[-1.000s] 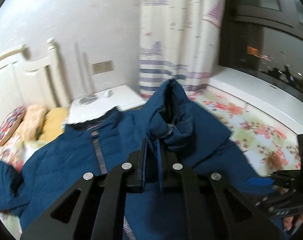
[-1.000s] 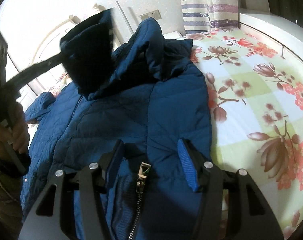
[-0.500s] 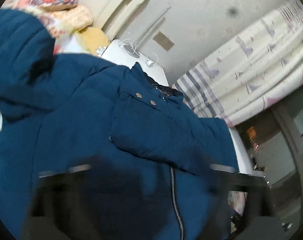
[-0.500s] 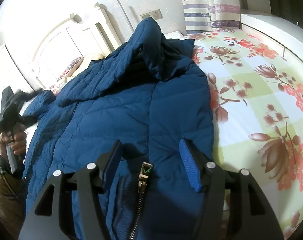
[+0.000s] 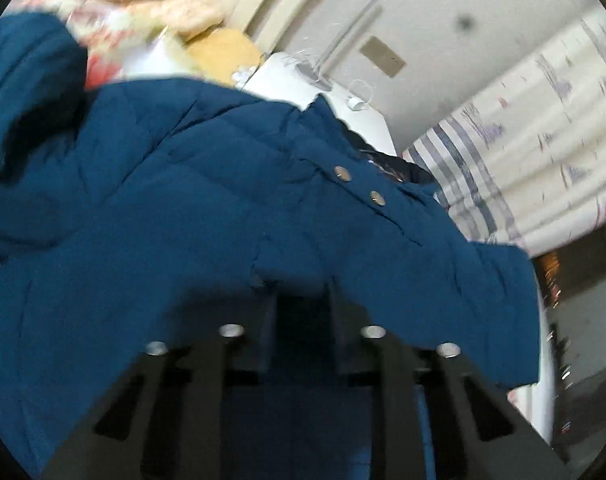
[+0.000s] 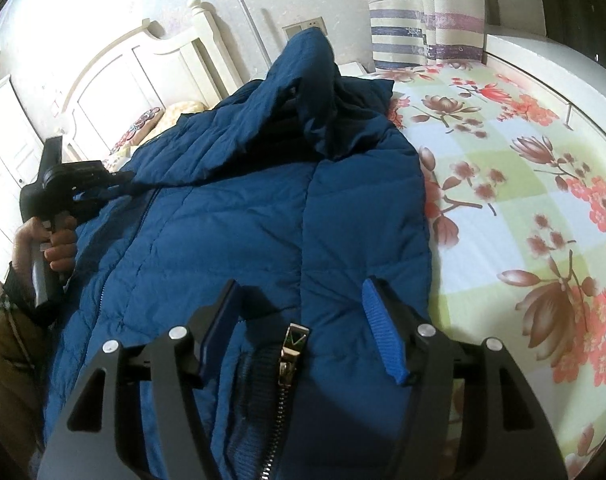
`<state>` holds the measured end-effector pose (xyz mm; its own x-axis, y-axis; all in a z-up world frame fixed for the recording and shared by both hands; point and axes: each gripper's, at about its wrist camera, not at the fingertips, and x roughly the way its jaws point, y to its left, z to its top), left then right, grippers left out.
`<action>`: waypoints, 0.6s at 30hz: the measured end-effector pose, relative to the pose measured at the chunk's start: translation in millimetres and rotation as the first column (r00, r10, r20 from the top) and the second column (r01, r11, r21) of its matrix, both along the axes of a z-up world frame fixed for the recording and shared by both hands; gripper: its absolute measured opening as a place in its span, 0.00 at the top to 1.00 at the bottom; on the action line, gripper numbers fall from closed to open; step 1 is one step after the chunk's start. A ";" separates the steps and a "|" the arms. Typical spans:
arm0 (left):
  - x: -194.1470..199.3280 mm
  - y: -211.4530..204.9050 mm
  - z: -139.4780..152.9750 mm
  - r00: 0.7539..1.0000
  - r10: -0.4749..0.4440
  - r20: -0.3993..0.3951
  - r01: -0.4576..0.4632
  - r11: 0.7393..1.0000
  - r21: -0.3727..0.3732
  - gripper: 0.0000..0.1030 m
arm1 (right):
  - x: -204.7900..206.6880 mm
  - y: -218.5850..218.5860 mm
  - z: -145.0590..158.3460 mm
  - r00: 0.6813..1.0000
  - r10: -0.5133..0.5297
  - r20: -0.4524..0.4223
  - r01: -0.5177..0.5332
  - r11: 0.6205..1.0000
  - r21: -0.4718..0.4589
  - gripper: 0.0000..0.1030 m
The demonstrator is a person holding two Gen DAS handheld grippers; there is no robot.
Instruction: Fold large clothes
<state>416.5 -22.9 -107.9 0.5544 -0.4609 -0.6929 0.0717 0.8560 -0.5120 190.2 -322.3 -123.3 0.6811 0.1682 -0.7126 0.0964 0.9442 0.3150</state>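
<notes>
A dark blue quilted jacket (image 6: 263, 208) lies front up on the bed, its hood (image 6: 315, 80) bunched up at the far end. My right gripper (image 6: 299, 284) hovers over the near hem. Its jaws are opening, with the zipper pull (image 6: 293, 340) and hem between them and the pads off the cloth. My left gripper (image 6: 119, 178), held by a hand (image 6: 59, 248), is at the jacket's left edge. In the left wrist view the left gripper (image 5: 301, 292) has its fingers close together on a fold of the jacket (image 5: 183, 200), below two snaps (image 5: 342, 173).
The floral bedsheet (image 6: 523, 200) lies bare to the right of the jacket. A white headboard (image 6: 115, 80) and pillows (image 5: 223, 52) are at the far end. A white nightstand (image 5: 287, 80), a striped curtain (image 5: 543, 140) and a window ledge (image 6: 543, 64) stand beyond.
My left gripper let go of the raised dark blue cloth, swung down to the jacket's left edge while rolling, and closed again. The right gripper stayed put with its jaws a little wider.
</notes>
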 end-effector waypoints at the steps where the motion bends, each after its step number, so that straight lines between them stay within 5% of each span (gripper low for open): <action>1: -6.6 2.9 8.0 0.999 0.001 0.034 -0.001 1.000 -0.013 0.94 | 0.3 0.5 0.1 1.000 0.000 0.000 0.000 1.000 -0.001 0.39; 4: -36.8 20.8 49.4 0.985 0.039 0.169 -0.027 0.997 -0.076 0.99 | 0.4 0.8 0.0 1.000 0.000 -0.001 0.000 1.000 -0.002 0.39; 9: -81.9 68.6 112.1 0.936 0.118 0.330 -0.112 0.993 -0.039 1.00 | 0.7 0.7 -0.3 1.000 0.001 -0.001 -0.001 1.000 0.000 0.39; 13: -98.1 100.5 115.7 0.929 0.151 0.339 -0.175 0.984 0.041 1.00 | 0.8 0.4 -0.2 1.000 0.000 0.000 0.000 1.000 0.002 0.39; 18: -96.7 108.8 82.9 0.966 0.102 0.239 -0.134 0.983 0.123 0.98 | 0.3 0.5 0.4 1.000 -0.003 0.000 0.003 1.000 -0.007 0.39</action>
<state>319.8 86.0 -24.9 0.7517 -0.2924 -0.5912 0.0684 0.9261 -0.3711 190.5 -321.8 -122.8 0.6820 0.1606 -0.7135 0.0996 0.9461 0.3082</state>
